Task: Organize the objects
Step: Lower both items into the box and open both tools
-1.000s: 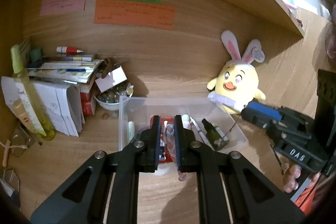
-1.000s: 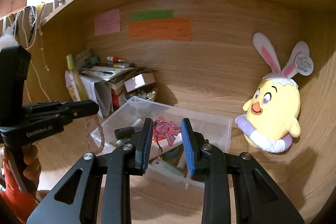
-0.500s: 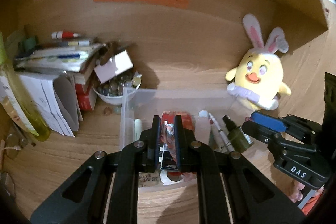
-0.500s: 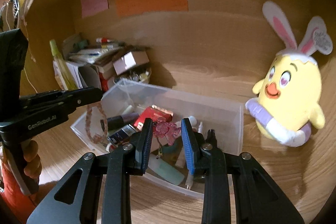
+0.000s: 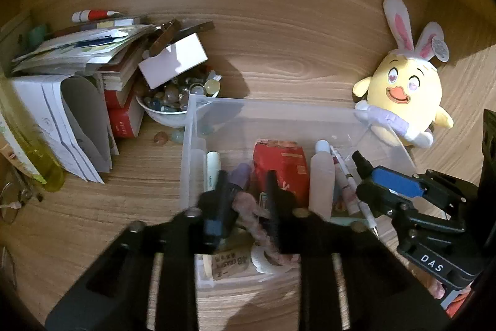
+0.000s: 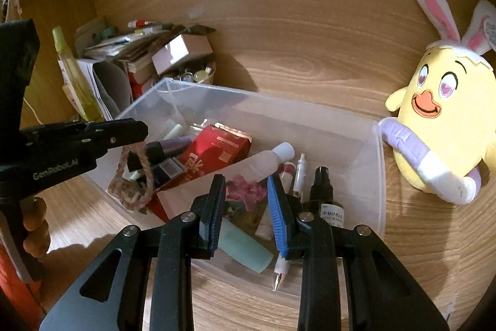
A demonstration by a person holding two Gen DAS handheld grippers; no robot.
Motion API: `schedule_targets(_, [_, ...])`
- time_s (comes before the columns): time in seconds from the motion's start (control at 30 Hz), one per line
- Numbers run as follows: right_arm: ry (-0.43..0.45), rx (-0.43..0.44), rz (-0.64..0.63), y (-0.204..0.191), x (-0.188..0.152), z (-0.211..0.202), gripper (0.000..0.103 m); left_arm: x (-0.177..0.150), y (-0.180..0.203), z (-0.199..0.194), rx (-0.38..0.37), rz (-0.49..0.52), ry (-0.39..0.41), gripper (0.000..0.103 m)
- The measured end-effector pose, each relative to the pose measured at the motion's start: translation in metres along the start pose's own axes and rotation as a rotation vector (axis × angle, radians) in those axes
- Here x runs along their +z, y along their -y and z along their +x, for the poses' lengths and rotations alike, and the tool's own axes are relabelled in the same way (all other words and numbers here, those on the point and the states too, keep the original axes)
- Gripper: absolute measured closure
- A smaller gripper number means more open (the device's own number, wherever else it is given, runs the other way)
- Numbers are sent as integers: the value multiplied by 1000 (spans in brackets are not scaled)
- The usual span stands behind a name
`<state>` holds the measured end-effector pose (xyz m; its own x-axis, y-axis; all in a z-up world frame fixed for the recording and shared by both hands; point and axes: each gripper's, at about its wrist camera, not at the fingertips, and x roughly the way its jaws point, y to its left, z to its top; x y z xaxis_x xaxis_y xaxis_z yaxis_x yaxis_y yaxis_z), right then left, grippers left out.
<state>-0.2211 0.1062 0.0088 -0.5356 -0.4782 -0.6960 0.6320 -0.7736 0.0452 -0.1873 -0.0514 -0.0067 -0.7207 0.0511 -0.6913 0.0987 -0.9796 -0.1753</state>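
A clear plastic bin (image 5: 279, 109) (image 6: 379, 176) on the wooden desk holds a red packet (image 5: 280, 166) (image 6: 214, 151), tubes, pens and a small dark spray bottle (image 6: 322, 191). My left gripper (image 5: 245, 188) (image 6: 136, 134) is over the bin's near left part, jaws apart, with a pink braided cord loop (image 5: 257, 222) (image 6: 136, 176) hanging between them. My right gripper (image 6: 246, 191) (image 5: 369, 176) is over the bin's right part, jaws apart, with a pink flower charm (image 6: 246, 191) between the pads.
A yellow chick plush with rabbit ears (image 5: 403, 95) (image 6: 440, 114) sits right of the bin. Left of it are a bowl of stones (image 5: 173, 101), a white box (image 5: 173, 59), stacked books and papers (image 5: 77, 76) and a yellow-green bottle (image 5: 31, 145).
Both grippers moved forward and down over the bin. The left jaws have widened and the cord now hangs loosely between them. The right jaws have also widened around the flower charm.
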Motion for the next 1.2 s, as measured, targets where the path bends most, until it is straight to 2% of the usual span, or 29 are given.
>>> schedule_targets(0.03, [-1,-5,0,0,0,0,68,0,0,-2,4,-2,7,62])
schedule_targets(0.13, [18,-15,-2,0,0,-6,55,0,1,-10,14,4,34,56])
schedule_targets(0.3, [45,-15,4,1,1,-19,54,0,6,-23,-8,22,53,55])
schedule_targets(0.47, [61,-16,5,-1,-4,-32,53,-6,14,-39,0,53,88,43])
schedule_targets(0.67, [97,-24,12,-5,-12,-52,38,-16,17,-55,18,70,114,30])
schedule_targets(0.83, [123,-40,25,-6,-22,-67,20,-26,18,-65,28,78,127,12])
schedule_targets(0.93, [124,-39,36,-6,-28,-73,19,-33,19,-69,40,79,136,7])
schedule_targets(1.2, [132,-47,35,-8,-43,-82,18,-47,22,-73,54,91,134,7])
